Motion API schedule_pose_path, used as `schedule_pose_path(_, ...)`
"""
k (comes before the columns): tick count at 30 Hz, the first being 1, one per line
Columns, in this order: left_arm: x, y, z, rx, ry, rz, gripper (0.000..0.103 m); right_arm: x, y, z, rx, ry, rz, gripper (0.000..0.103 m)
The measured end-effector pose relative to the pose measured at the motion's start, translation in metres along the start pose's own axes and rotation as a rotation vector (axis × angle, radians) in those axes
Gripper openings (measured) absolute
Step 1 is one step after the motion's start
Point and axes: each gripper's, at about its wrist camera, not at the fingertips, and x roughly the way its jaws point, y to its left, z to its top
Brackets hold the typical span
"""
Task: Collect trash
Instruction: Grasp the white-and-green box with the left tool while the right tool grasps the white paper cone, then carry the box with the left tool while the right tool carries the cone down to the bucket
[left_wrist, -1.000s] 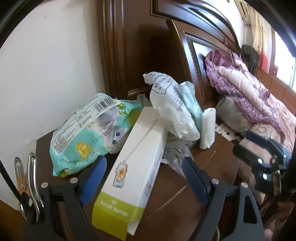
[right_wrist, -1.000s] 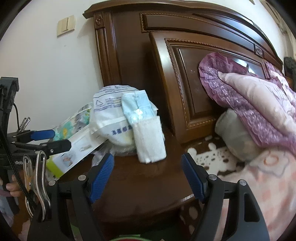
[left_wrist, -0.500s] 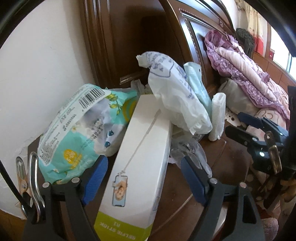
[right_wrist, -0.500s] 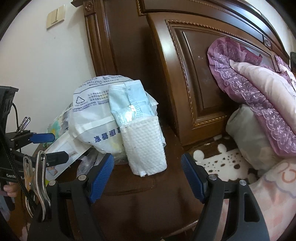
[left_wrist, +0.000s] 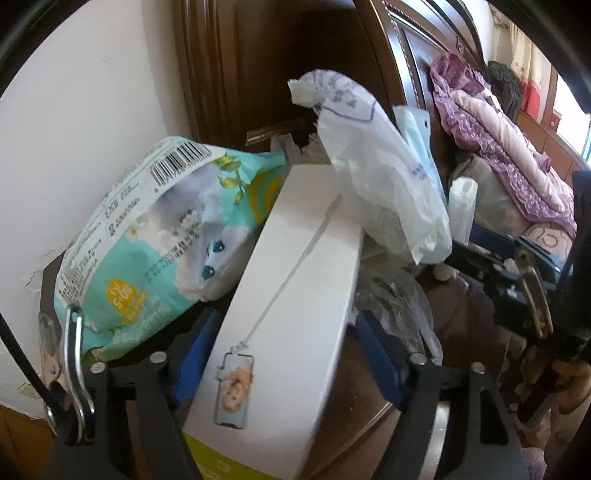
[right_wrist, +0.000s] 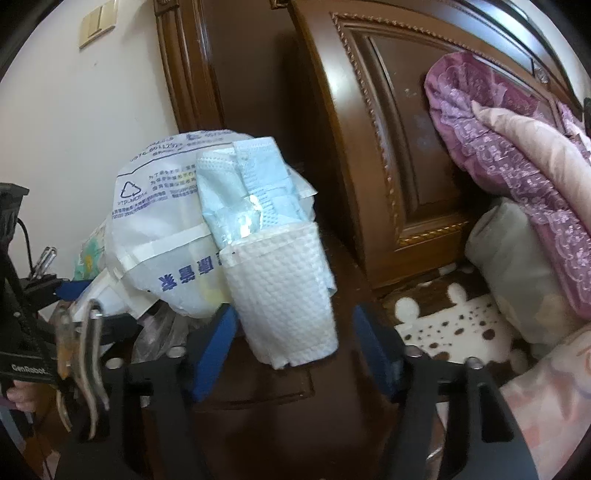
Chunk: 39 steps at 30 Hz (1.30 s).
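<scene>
Both grippers have come closer and their jaws have just been closing, the left gripper (left_wrist: 280, 354) around the stiff, light white box (left_wrist: 291, 295) at 6 o'clock, the right gripper (right_wrist: 291, 339) around the soft paper towel (right_wrist: 284, 295), neither visibly pinched yet.

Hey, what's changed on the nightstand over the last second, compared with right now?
Both hand-held grippers moved in closer. The left hand-held gripper now straddles the white box, and the right hand-held gripper straddles the paper towel wad. Both sets of jaws have just been closing, but a grip isn't clear yet. The wipes pack, white bag and mask stayed put.
</scene>
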Motion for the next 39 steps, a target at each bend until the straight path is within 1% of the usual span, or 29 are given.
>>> schedule_pose_path(1,0.001,0.0,-0.001,0.0,0.003,-0.003,0.073,0.001,0.0,0.0,0.002,0.003,0.008,0.057)
schedule_pose_path(3,0.002,-0.002,-0.002,-0.003,-0.001,-0.013,0.069,0.003,0.003,-0.002,0.0,0.004,0.014,0.049)
schedule_pose_path(4,0.002,-0.003,-0.002,-0.001,-0.003,-0.017,0.067,0.003,0.004,-0.002,-0.002,0.004,0.015,0.047)
schedule_pose_path(5,0.002,-0.005,-0.003,0.005,-0.007,-0.016,0.065,0.003,0.006,-0.003,-0.003,0.004,0.019,0.043)
schedule_pose_path(7,0.0,-0.007,-0.004,0.011,-0.018,-0.007,0.063,0.003,0.006,-0.003,-0.003,-0.001,0.012,0.038)
schedule_pose_path(9,-0.002,-0.008,-0.005,0.017,-0.031,0.008,0.062,0.003,0.009,-0.004,-0.006,-0.004,0.016,0.03)
schedule_pose_path(12,-0.006,-0.006,-0.007,0.012,-0.037,0.032,0.061,-0.001,0.009,-0.004,-0.012,-0.024,0.01,0.025)
schedule_pose_path(16,-0.014,-0.001,-0.014,-0.009,-0.041,0.036,0.06,-0.015,0.016,-0.006,-0.02,-0.044,0.006,0.023)
schedule_pose_path(22,-0.037,0.007,-0.027,-0.058,-0.069,0.055,0.058,-0.034,0.029,-0.01,-0.05,-0.071,0.013,0.023)
schedule_pose_path(30,-0.078,0.01,-0.048,-0.071,-0.154,0.12,0.058,-0.057,0.041,-0.016,-0.078,-0.104,0.026,0.023)
schedule_pose_path(35,-0.098,0.004,-0.058,-0.065,-0.199,0.142,0.058,-0.075,0.051,-0.022,-0.094,-0.12,0.042,0.023)
schedule_pose_path(39,-0.114,0.0,-0.065,-0.062,-0.226,0.14,0.058,-0.087,0.062,-0.027,-0.107,-0.129,0.053,0.023)
